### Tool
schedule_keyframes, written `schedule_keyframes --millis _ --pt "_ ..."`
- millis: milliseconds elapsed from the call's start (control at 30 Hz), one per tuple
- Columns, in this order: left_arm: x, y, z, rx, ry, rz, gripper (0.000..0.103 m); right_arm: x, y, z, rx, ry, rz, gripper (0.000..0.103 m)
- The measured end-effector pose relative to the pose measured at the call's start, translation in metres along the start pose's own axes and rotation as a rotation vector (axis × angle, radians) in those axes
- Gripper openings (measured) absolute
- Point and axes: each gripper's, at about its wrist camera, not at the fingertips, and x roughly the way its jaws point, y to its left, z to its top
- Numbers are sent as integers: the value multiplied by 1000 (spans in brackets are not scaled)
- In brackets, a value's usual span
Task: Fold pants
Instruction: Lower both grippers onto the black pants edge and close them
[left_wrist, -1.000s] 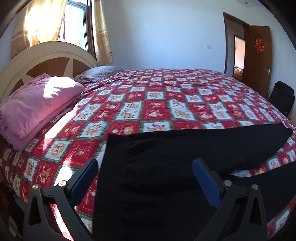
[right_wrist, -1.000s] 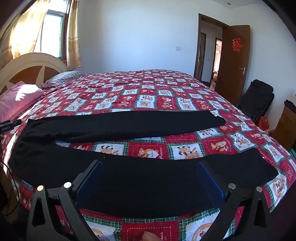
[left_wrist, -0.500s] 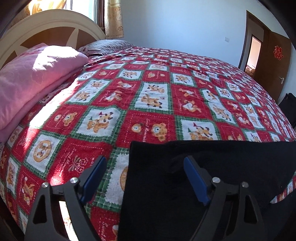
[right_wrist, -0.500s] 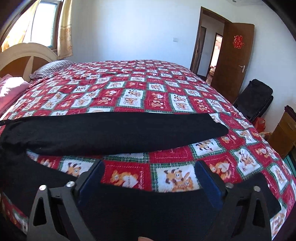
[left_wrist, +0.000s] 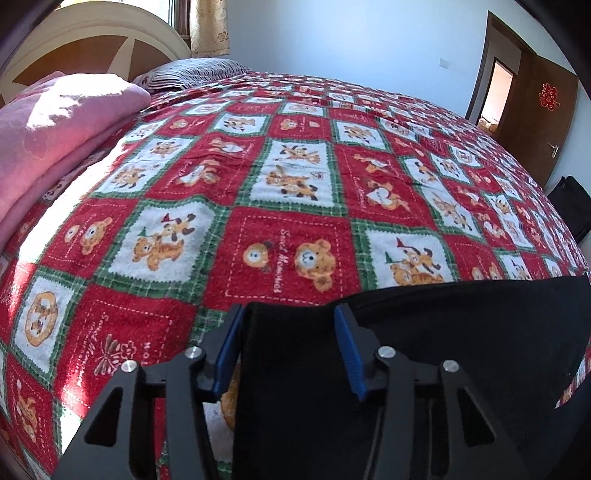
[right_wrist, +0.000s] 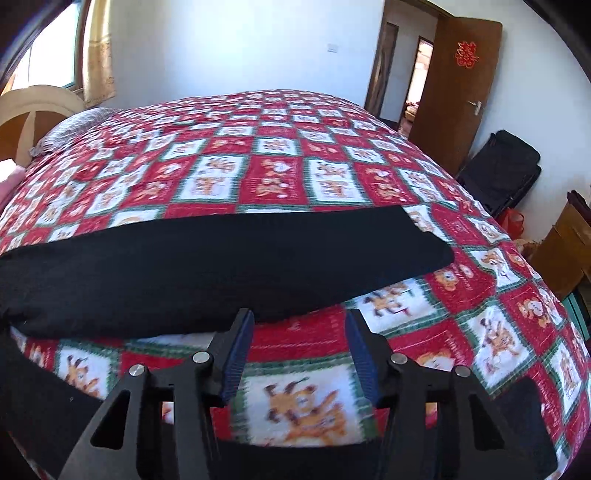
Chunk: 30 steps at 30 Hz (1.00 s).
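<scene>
From the left wrist, the left gripper (left_wrist: 291, 347) is closing its jaws over the near corner of the black pants (left_wrist: 424, 350), which are lying on the red teddy-bear bedspread (left_wrist: 280, 206). Black cloth is filling the gap between the blue pads (left_wrist: 349, 354), but the cloth is so dark that folds and edges are hard to read, and I cannot tell whether the pads are pressing on it. The pants are running off the bottom and right of the picture. A pink blanket (left_wrist: 55, 136) is lying at the left, cut off by the frame.

From the right wrist, the picture is blurring slightly. The right gripper (right_wrist: 299, 354) is closing too, with only bedspread (right_wrist: 280, 166) showing between its pads; it is gripping nothing. One pant leg (right_wrist: 207, 269) is stretching across the bed just beyond the fingertips, its left end cut off. The nearer leg (right_wrist: 517, 424) is mostly hiding under the gripper's black frame.
</scene>
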Motion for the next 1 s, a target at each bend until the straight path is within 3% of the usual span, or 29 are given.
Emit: schedule_keyframes --millis 233,533,700,1000 --pt "5 -2 3 23 30 12 54 29 -59 34 118 47 -47 53" --pt "7 4 4 6 25 -39 55 91 -120 76 219 150 -35 54" --pt "1 2 0 0 -17 -59 41 118 -130 95 181 155 -52 67" --pt "4 -3 1 29 -9 -50 37 162 -134 109 133 203 -46 67"
